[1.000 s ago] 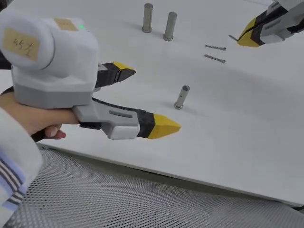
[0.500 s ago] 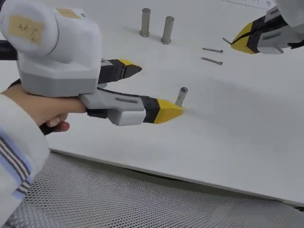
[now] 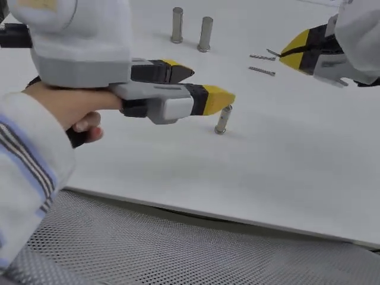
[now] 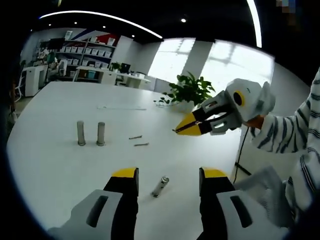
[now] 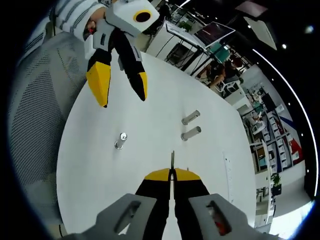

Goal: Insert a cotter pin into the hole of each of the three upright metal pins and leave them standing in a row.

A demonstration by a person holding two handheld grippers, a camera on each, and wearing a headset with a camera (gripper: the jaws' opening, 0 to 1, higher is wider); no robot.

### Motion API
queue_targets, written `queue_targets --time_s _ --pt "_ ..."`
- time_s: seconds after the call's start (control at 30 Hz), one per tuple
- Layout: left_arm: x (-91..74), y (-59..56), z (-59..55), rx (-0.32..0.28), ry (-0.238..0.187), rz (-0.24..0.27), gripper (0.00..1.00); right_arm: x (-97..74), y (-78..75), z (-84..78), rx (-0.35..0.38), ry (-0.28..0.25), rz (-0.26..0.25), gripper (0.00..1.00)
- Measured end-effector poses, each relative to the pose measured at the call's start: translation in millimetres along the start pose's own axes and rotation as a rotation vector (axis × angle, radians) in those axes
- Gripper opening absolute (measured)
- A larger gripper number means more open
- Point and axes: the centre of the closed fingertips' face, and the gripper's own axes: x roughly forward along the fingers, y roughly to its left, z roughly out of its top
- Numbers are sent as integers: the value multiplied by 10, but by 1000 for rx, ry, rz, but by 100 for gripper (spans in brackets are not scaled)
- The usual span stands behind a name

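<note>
Three grey metal pins stand on the white table: two side by side at the back (image 3: 177, 25) (image 3: 205, 34), and one nearer pin (image 3: 223, 120) alone. My left gripper (image 3: 208, 85) is open, its yellow-tipped jaws just above and left of the near pin (image 4: 160, 186), which sits between them in the left gripper view. My right gripper (image 3: 284, 52) hovers at the upper right, shut on a thin cotter pin (image 5: 173, 159) that sticks out past its tips. Two loose cotter pins (image 3: 262, 57) (image 3: 262, 71) lie on the table just left of it.
The white table (image 3: 285, 160) has open room to the right of the near pin. Its front edge runs above a grey mesh surface (image 3: 148, 249). A striped sleeve (image 3: 24, 172) sits at the lower left. An office with a potted plant (image 4: 187, 90) lies beyond.
My left gripper has moved forward and up, its lower jaw now over the near pin. My right gripper has drifted left toward the loose cotter pins, still holding its pin.
</note>
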Motion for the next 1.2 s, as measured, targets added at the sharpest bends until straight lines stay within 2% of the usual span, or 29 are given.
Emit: queue_targets --time_s 0.17,0.33,0.37,0.4,0.5,0.6,1.0,1.2 --pt "83 -49 25 -21 -4 -23 36 -71 45 65 -11 -5 -51 0" --pt "160 -89 53 -20 3 -47 32 -103 110 163 -36 -17 -70 0" --pt "179 -99 67 -28 3 -55 30 -99 128 176 -42 -18 -64 0" --pt "189 -108 76 -36 2 -61 28 -88 181 193 -42 -17 -36 0" --pt "226 -120 109 -48 -4 -76 21 -74 240 261 -46 -34 -27 0" --pt "250 -117 113 -58 -2 -82 19 -67 304 330 -56 -47 -20 0" --pt "283 -181 -14 -79 40 -114 6 -14 535 477 -51 -83 5 0" --pt "287 -178 -12 -91 41 -114 0 -19 548 486 -51 -84 0 0"
